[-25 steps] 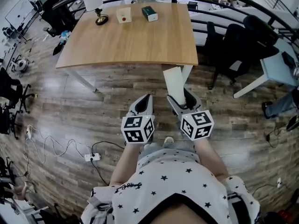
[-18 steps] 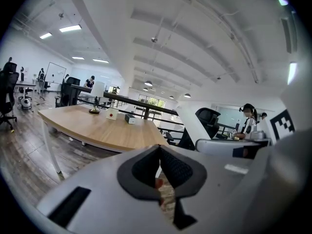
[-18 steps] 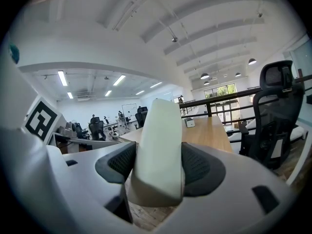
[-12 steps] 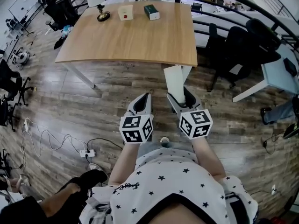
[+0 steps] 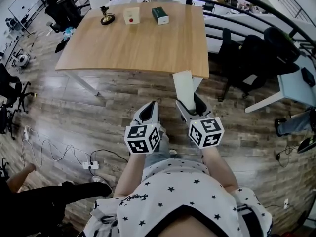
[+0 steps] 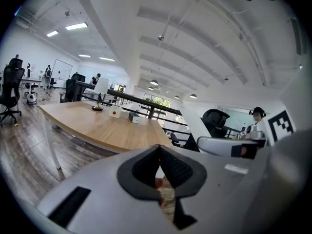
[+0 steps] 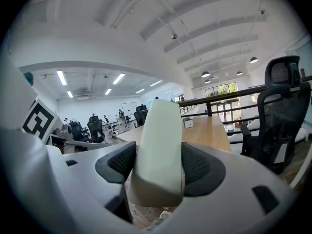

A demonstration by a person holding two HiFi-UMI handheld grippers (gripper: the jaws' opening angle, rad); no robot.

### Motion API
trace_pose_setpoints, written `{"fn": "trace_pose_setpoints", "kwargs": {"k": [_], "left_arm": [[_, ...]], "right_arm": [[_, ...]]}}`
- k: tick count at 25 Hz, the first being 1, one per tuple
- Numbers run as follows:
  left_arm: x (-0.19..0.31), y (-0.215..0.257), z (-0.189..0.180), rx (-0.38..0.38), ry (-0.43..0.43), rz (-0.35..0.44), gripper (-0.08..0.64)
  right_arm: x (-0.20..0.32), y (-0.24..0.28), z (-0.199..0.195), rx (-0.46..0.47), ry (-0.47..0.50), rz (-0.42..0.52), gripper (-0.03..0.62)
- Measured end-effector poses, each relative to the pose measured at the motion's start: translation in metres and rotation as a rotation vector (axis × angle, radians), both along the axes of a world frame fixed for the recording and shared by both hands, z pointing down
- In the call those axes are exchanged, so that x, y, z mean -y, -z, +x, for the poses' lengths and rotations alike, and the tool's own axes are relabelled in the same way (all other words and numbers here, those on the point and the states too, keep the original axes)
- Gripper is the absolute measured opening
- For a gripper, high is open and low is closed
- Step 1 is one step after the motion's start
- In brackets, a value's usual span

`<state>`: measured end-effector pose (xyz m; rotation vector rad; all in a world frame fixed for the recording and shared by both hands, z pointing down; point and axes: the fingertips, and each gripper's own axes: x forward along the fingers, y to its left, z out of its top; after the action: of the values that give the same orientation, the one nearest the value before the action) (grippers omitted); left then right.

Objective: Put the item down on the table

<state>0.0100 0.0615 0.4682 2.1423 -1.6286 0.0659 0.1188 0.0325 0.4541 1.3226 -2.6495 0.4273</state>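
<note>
Two grippers sit side by side above a glossy wood-plank floor point(image 5: 98, 112), each carrying a cube with black-and-white square markers. Both have smooth light-grey shells and dark pads with a fine dotted texture.

The right gripper point(image 5: 189, 104) is clamped on the white box point(image 5: 184, 85), a tall, matte, off-white block with softly rounded edges and flat faces. In the right gripper view the box point(image 7: 158, 145) fills the gap between the jaws, with a textured pad pressing on each broad side. Its near end sits deep between them and most of its length juts out past the tips.

The box's long axis runs along the jaws, away from the person and toward the worktop point(image 5: 133, 43), leaning slightly left in the head view. Its far end shows against the worktop's near edge by the right corner, and the box is in the air, not resting on anything.

The left gripper point(image 5: 152, 106) holds nothing, and its jaws meet at the tips in its own view point(image 6: 160, 147).

On the far side of the pale wood-grain worktop stand a lamp point(image 5: 102, 6) with a white shade and brass base, a small white cube with a red dot point(image 5: 131, 15) and a dark green carton point(image 5: 159, 15)
</note>
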Motion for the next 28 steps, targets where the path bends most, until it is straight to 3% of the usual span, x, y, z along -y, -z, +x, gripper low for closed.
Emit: {"fn": "trace_pose_setpoints", "kwargs": {"k": [9,28], "left_arm": [[0.099,0.002,-0.018,-0.01,-0.031,0.013,0.012],[0.318,0.011,-0.095,-0.005,-0.136,0.0,0.012]], "right_arm": [[0.094,0.004,-0.016,-0.01,-0.03,0.009,0.287],[0.304,0.009,-0.101,-0.043,-0.095,-0.014,0.287]]}}
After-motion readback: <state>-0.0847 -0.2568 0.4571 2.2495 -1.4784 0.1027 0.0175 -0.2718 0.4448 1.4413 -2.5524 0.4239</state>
